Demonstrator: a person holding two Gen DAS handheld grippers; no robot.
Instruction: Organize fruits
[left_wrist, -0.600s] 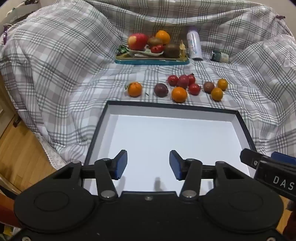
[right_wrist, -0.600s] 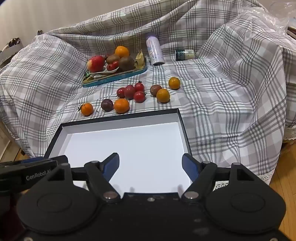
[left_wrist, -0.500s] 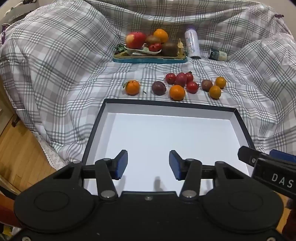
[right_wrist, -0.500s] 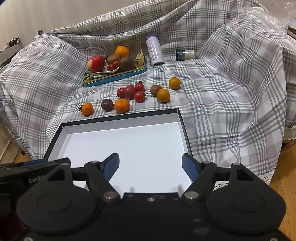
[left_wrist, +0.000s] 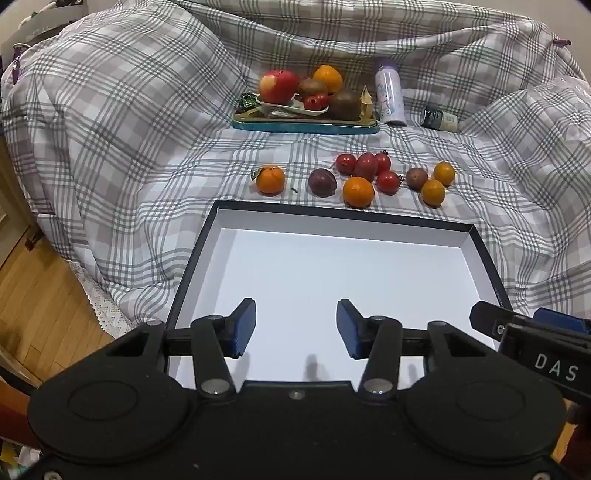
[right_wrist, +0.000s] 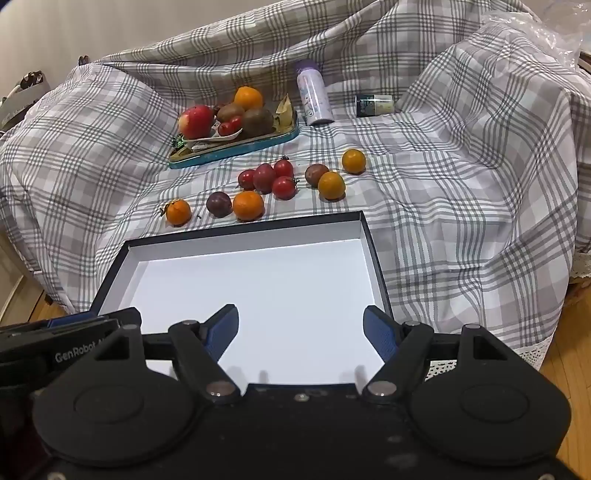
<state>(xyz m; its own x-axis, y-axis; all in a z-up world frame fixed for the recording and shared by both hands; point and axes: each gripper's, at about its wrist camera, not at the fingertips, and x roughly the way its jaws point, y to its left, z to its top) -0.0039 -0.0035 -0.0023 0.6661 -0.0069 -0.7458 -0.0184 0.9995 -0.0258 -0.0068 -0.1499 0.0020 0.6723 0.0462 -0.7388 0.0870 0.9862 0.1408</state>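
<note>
**Both grippers hovering open over the box, fruit waiting beyond**

The left gripper (left_wrist: 295, 326) is holding its blue-padded fingers (left_wrist: 243, 326) apart with nothing between them, low in the frame over the near half of the black box (left_wrist: 192, 254) with its white floor. The right gripper (right_wrist: 301, 330) is spreading its fingers (right_wrist: 221, 328) wider still, also gripping nothing, over the same box (right_wrist: 373, 254). Each gripper is showing at the lower edge of the other's view.

Just past the far rim, in the middle of the frame, loose fruit is lying on the cloth: a leafy tangerine (left_wrist: 270, 180) at the left, a dark plum (left_wrist: 322, 182), an orange (left_wrist: 358, 192), a cluster of red tomatoes (left_wrist: 365, 167), then a brownish fruit (left_wrist: 416, 178) and two small oranges (left_wrist: 433, 192) at the right.

Higher up, a teal tray (left_wrist: 306, 127) is carrying an apple, kiwis, an orange and small tomatoes. A white bottle (left_wrist: 389, 96) is leaning beside it, with a dark jar (left_wrist: 439, 119) lying on its side further right.

A grey-and-white plaid cloth (left_wrist: 129, 122) is covering the whole rumpled surface, bunching up at the back and sides, with a lace edge hanging lower left. Wooden flooring (left_wrist: 33, 295) is showing in the lower left corner.
</note>
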